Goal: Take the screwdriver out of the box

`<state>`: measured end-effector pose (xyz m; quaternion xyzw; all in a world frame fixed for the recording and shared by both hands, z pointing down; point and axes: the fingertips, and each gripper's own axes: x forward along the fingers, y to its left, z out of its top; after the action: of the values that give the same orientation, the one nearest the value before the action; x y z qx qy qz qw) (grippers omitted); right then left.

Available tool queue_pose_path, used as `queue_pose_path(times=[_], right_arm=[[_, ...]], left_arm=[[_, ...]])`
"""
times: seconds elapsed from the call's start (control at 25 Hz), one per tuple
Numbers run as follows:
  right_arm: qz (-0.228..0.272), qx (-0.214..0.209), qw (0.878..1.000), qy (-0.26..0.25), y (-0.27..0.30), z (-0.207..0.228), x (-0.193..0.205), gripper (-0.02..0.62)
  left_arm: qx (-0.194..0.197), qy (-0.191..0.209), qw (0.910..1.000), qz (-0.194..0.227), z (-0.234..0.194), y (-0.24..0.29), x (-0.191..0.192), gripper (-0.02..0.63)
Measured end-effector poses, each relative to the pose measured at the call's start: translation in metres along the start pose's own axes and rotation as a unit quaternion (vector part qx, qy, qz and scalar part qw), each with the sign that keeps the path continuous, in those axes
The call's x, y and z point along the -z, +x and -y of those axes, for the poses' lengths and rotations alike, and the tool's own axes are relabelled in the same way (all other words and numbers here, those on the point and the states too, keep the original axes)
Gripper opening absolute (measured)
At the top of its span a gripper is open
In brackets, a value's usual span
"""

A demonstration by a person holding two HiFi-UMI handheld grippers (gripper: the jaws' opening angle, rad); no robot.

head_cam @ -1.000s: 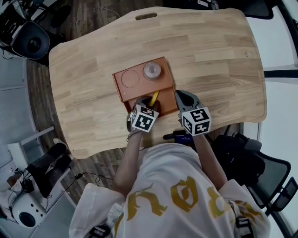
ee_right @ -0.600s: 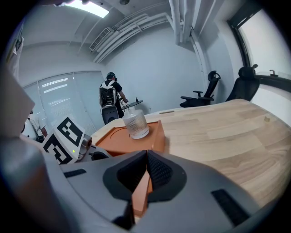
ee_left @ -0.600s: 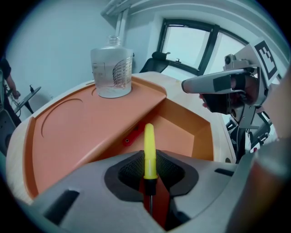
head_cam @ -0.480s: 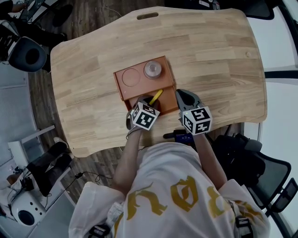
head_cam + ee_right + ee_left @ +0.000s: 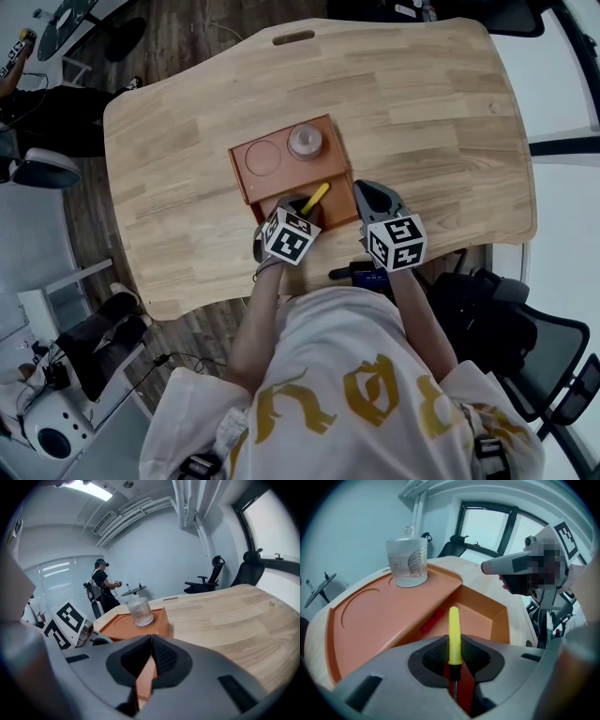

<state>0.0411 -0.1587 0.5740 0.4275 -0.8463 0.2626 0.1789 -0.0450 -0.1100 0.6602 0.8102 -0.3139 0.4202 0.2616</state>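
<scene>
Screwdriver [image 5: 453,632]: it is leaning up out of the near compartment of the box [image 5: 384,616].
Left gripper [image 5: 454,645]: my fingers are gripping its yellow handle.
Right gripper [image 5: 150,644]: my fingers are sitting closed and empty, just right of the box, over the worktop [image 5: 225,620].

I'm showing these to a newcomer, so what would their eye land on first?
The bright yellow screwdriver, pinched by the left gripper over the sunken compartment of the orange box. Next, the clear glass jar standing on the box's far side, and the right gripper, shut and empty, beside the box.
</scene>
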Motion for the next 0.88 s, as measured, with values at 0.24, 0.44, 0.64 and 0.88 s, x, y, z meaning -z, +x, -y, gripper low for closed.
queue_pose_path(times=[0.24,0.44,0.64,0.88], right_arm=[[0.005,-0.001,1.0,0.0,-0.004,-0.002,-0.001,0.012],[0.01,-0.002,1.0,-0.002,-0.006,-0.007,-0.006,0.012],[0.023,-0.007,1.0,-0.003,-0.011,-0.015,-0.012,0.012],[0.031,-0.013,0.999,-0.007,-0.017,-0.022,-0.018,0.012]], left_arm=[[0.012,0.017,0.9996,0.017,0.008,-0.007,-0.007,0.078],[0.017,0.028,0.9987,0.038,0.012,-0.017,-0.013,0.078],[0.019,0.015,0.9971,0.073,0.011,-0.031,-0.021,0.078],[0.003,0.019,0.9949,0.099,0.006,-0.047,-0.028,0.078]])
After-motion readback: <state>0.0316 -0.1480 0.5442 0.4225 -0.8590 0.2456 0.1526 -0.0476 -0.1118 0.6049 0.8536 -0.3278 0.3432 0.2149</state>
